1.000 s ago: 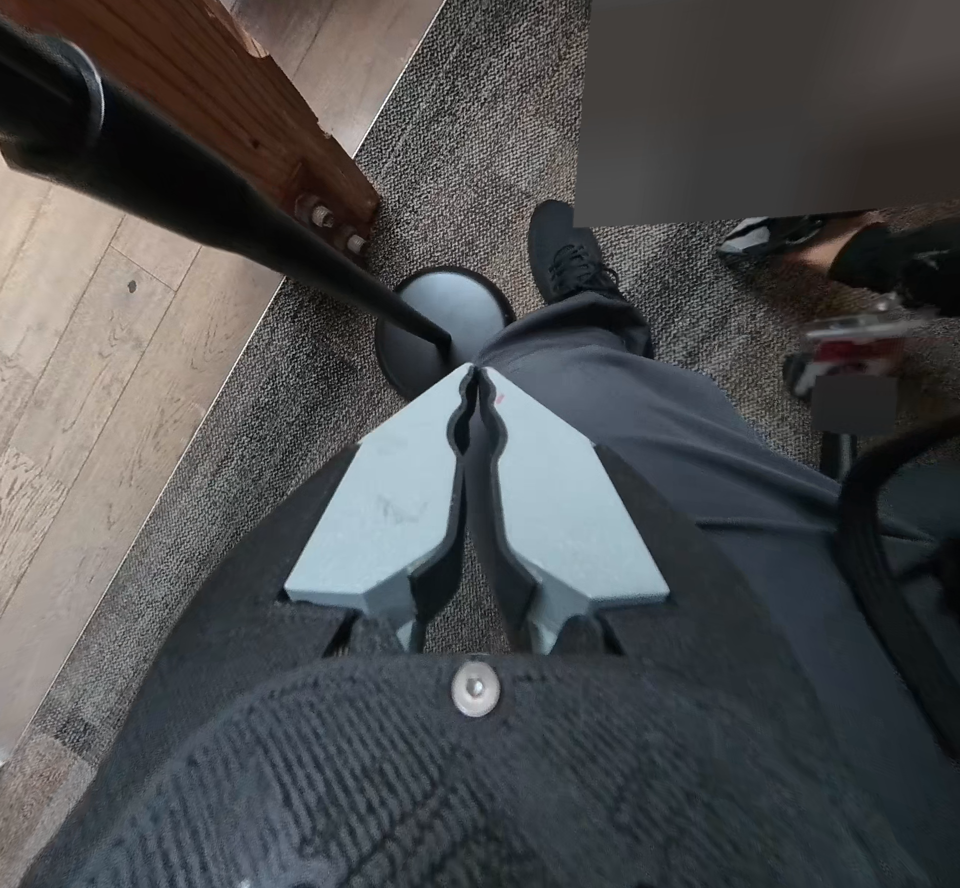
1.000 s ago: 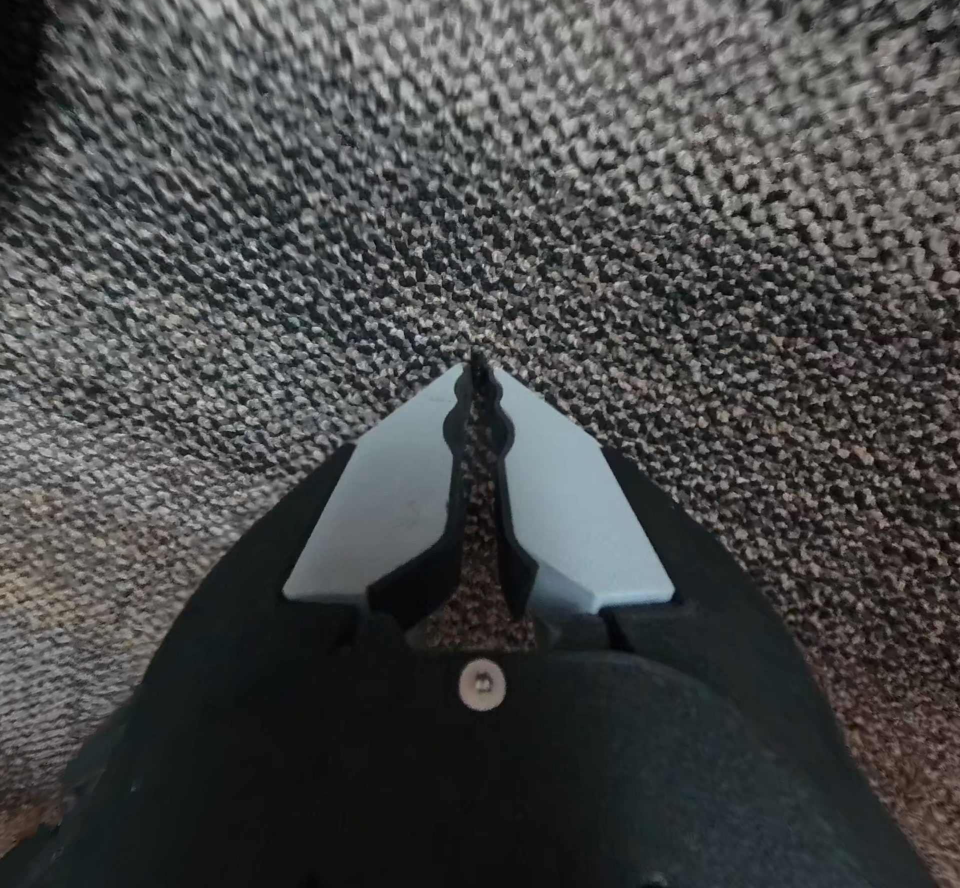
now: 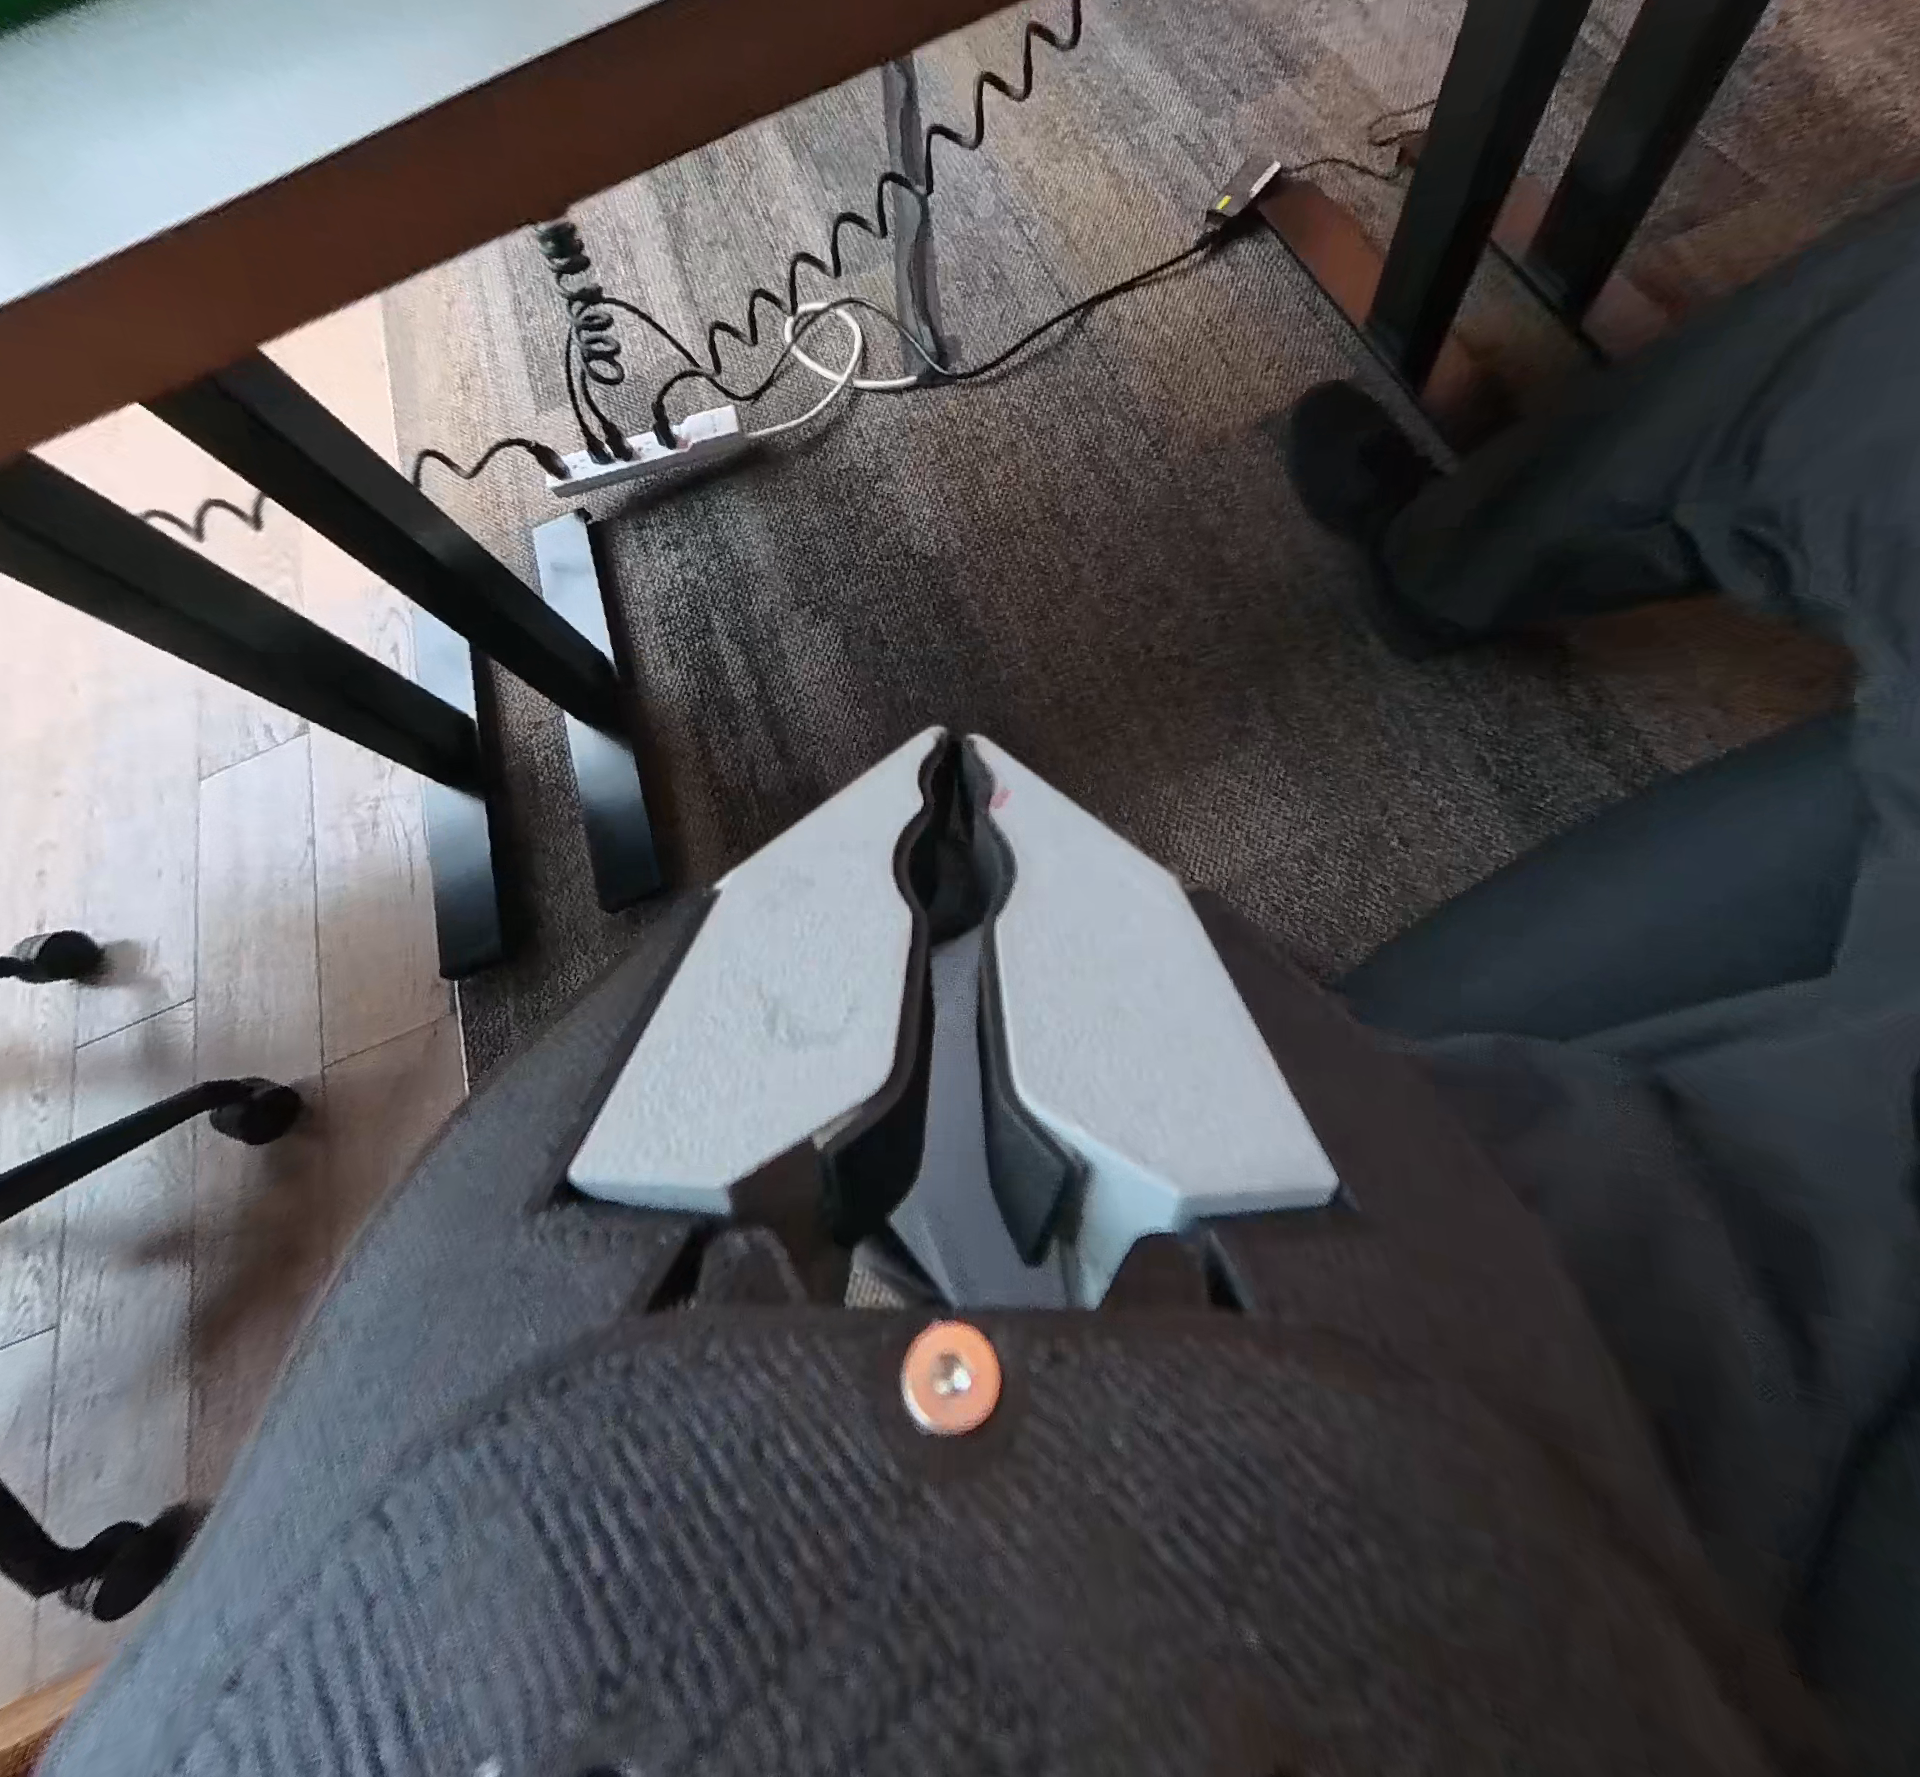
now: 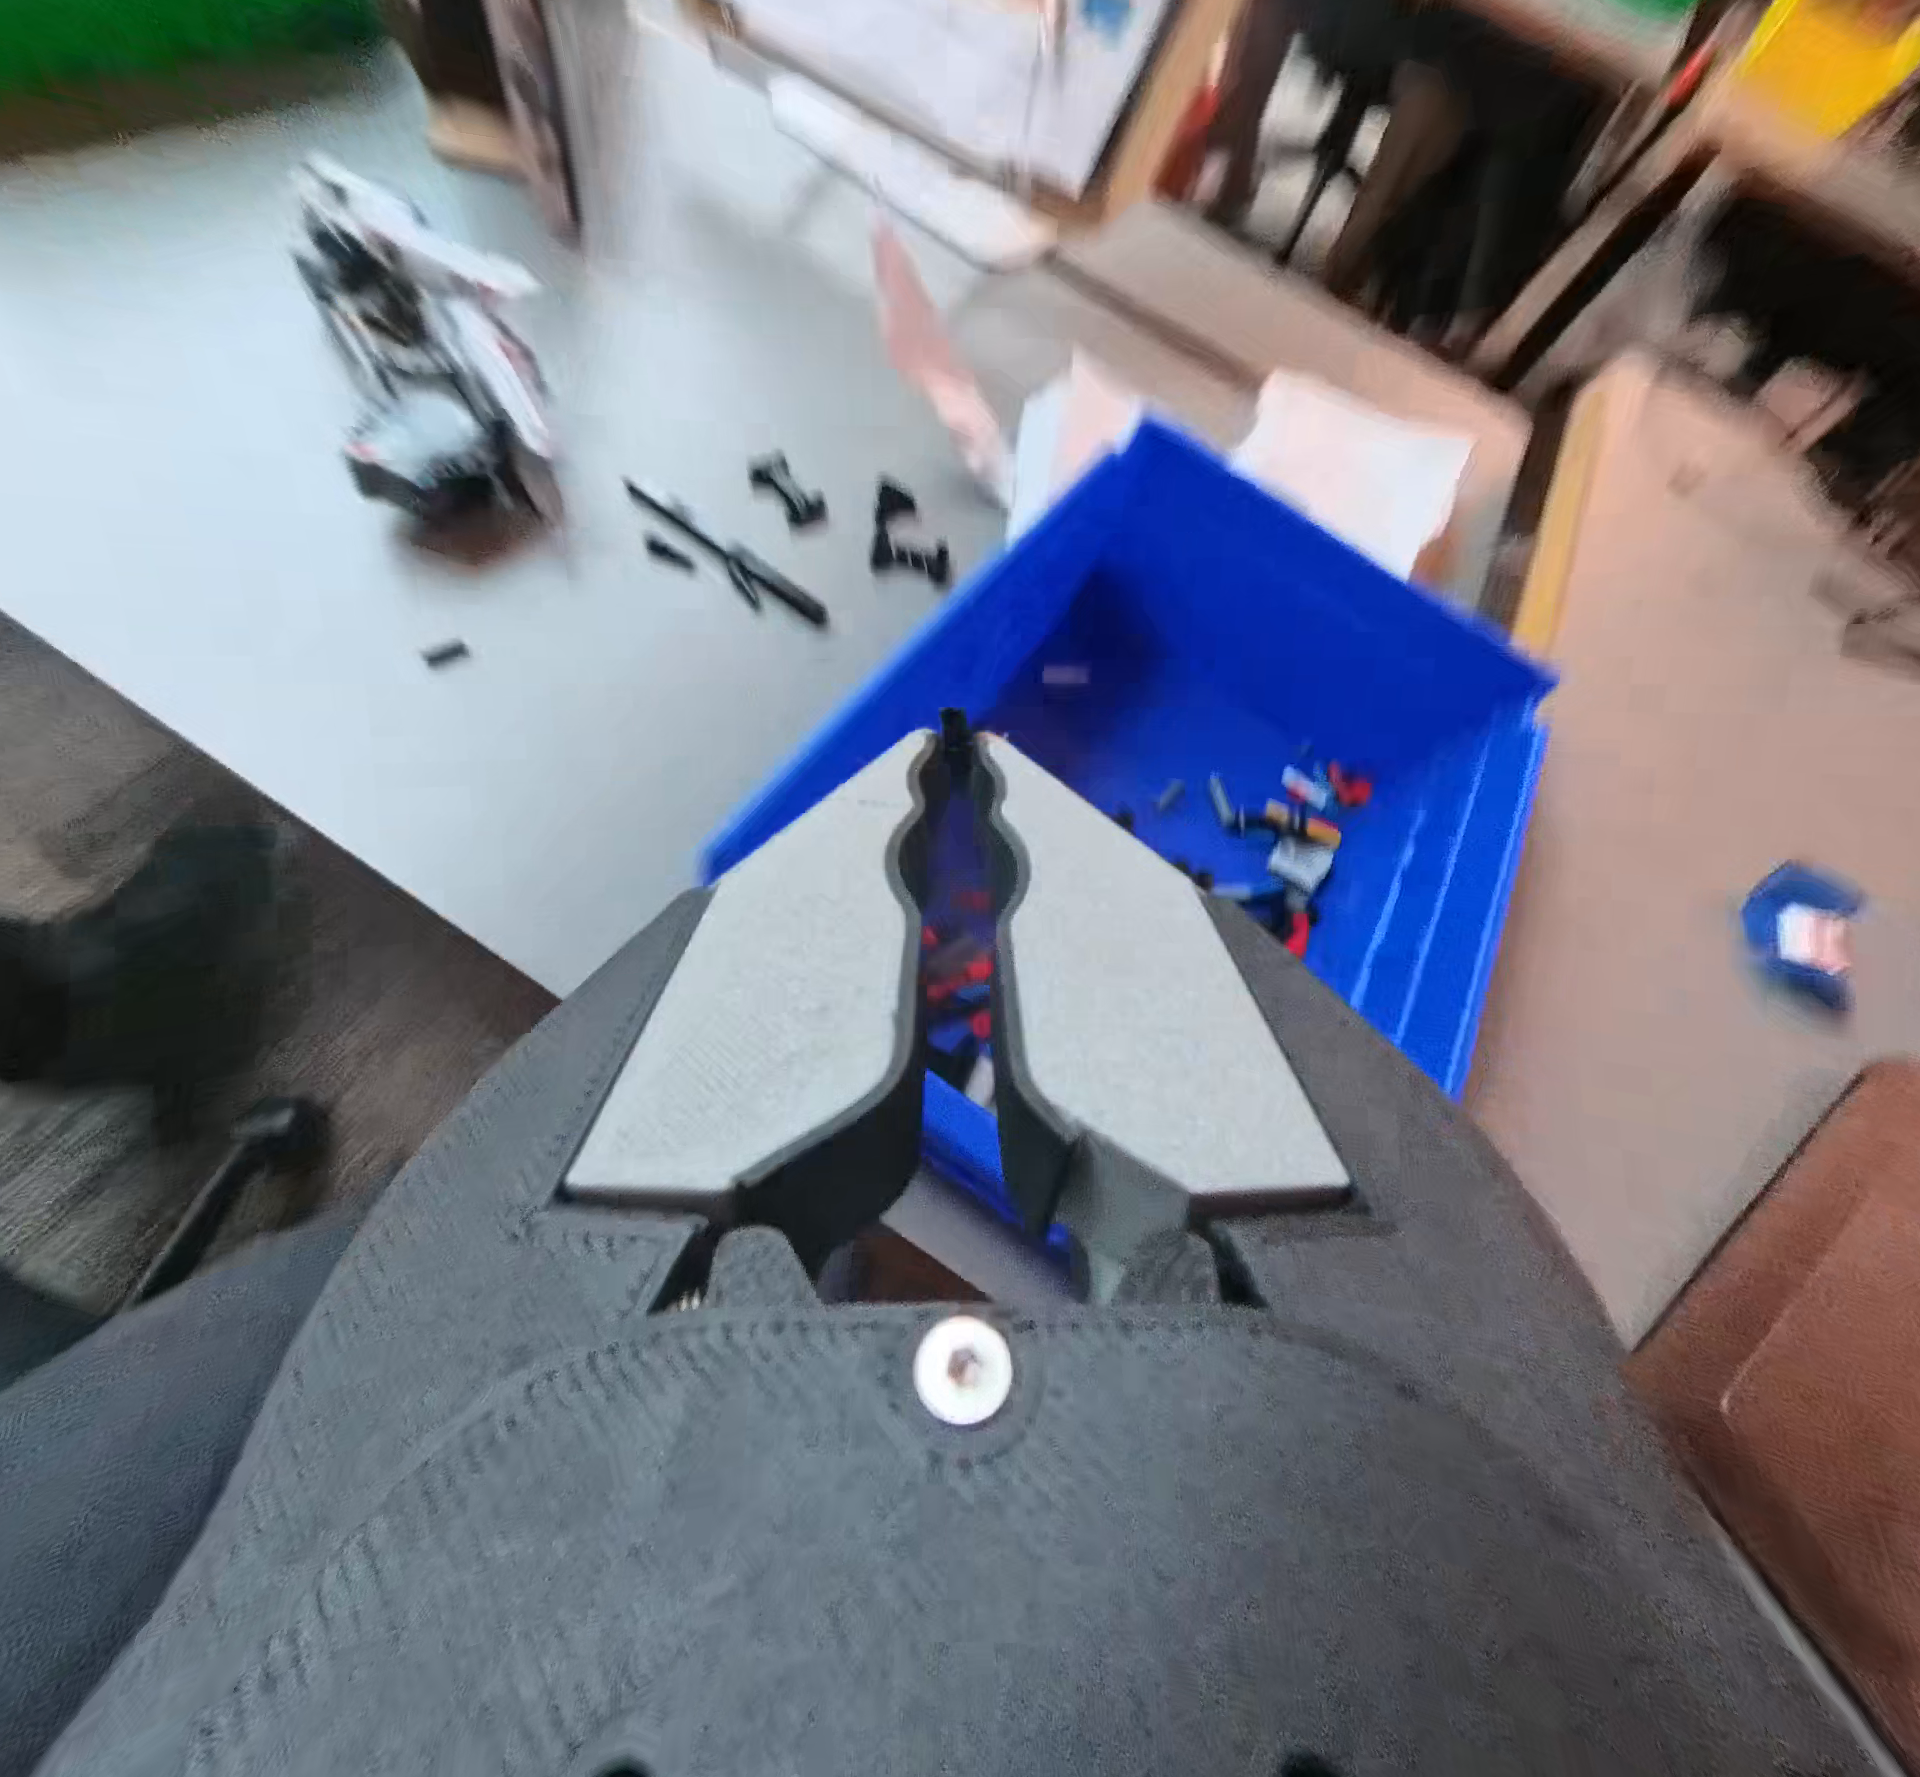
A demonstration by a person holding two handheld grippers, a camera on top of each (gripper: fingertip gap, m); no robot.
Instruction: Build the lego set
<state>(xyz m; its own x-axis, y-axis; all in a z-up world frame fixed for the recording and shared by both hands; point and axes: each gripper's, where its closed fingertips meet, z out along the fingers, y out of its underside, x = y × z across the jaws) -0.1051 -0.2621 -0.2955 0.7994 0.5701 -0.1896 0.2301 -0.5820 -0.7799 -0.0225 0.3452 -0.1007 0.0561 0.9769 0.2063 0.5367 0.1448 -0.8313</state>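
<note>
Left gripper (image 3: 954, 742) hangs below the table (image 3: 312, 65), over carpet (image 3: 1039, 584), beside the seated person's trouser leg (image 3: 1662, 1052). Its jaws are closed with nothing between them. A power strip (image 3: 649, 460) with coiled cables lies on the floor beyond; no lego shows in this view.

Right gripper (image 4: 956, 740) is above the table (image 4: 260, 584) edge, its jaws closed on a small black piece (image 4: 952, 725) that pokes out from the tips. The view is blurred by motion, so the kind of piece cannot be told.

On the table, left to right: a part-built model (image 4: 426, 377), black and white with some red, stands at the far left; loose black parts (image 4: 748, 543) lie scattered beside it; a blue bin (image 4: 1195, 647) sits at the right, its floor holding a small heap of mixed bricks (image 4: 1288, 834). The gripped piece is in line with the bin's near-left wall, well apart from the model.

Step in hand, as judged: carrying a picked-up piece toward the build. Little of the assembly stage can be assessed through the blur.

Next move calls for swinging the right gripper left to the model and aligning the piece with its seat. The left gripper needs to rise to the table to brace the model. Risk: so small a piece may twist or slip in the tips.
</note>
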